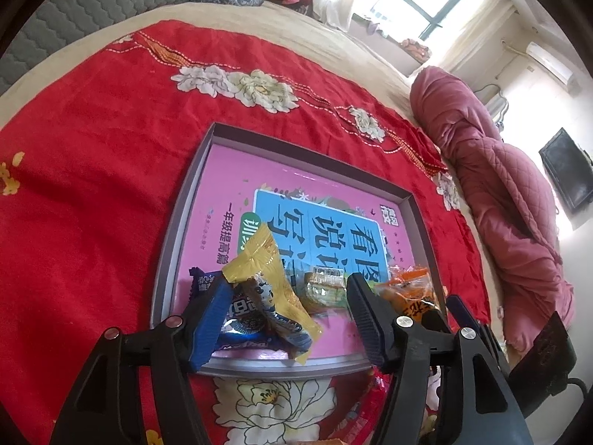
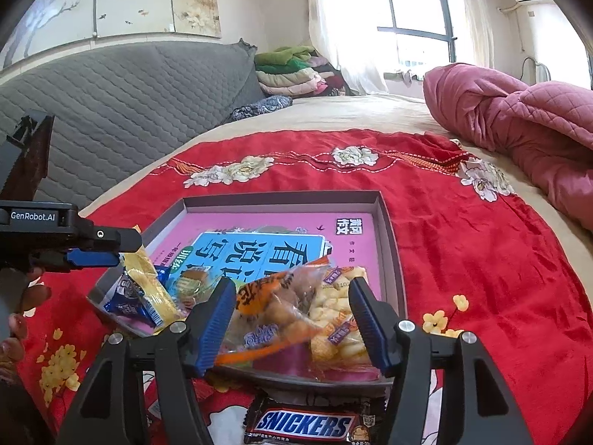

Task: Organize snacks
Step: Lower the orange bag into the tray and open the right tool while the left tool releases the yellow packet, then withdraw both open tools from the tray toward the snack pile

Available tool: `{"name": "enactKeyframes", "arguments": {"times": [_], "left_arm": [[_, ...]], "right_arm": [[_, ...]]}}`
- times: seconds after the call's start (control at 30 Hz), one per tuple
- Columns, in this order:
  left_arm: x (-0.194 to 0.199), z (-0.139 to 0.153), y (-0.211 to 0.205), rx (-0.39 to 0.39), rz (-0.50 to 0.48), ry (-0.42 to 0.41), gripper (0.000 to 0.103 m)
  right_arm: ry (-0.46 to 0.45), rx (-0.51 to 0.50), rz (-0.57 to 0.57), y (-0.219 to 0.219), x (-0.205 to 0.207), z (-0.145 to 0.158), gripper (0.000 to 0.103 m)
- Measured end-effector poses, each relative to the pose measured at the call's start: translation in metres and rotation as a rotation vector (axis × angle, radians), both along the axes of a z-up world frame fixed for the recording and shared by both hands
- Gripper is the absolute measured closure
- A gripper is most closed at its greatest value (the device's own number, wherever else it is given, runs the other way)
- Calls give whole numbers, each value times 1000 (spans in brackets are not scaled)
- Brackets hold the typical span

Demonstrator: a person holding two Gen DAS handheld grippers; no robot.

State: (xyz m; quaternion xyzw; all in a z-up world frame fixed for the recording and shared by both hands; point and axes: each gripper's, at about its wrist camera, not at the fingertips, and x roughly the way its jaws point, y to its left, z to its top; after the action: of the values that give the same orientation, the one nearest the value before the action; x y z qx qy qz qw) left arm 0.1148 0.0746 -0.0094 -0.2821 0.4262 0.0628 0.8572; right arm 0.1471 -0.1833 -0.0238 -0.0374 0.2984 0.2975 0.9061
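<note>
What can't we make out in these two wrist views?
- Snickers bar, right wrist view: lower part cut by the frame edge, ends behind the right claw.
- Book title, both views: snacks and the left claw cover its near half.
- Person: only fingertips show.

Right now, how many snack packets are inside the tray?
5 visible: blue cookie packet and yellow wrapper at its near-left, green-label pack mid-front, orange bag and clear puff bag near-right. More may be hidden underneath.
</note>
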Motion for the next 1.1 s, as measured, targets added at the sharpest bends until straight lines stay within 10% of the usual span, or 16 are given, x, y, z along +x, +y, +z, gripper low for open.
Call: {"name": "enactKeyframes", "arguments": {"times": [1.1], "left_arm": [[-22, 42, -2, 75, 3, -58, 32]], "right_arm": [[14, 91, -71, -28, 9, 15, 29]]}}
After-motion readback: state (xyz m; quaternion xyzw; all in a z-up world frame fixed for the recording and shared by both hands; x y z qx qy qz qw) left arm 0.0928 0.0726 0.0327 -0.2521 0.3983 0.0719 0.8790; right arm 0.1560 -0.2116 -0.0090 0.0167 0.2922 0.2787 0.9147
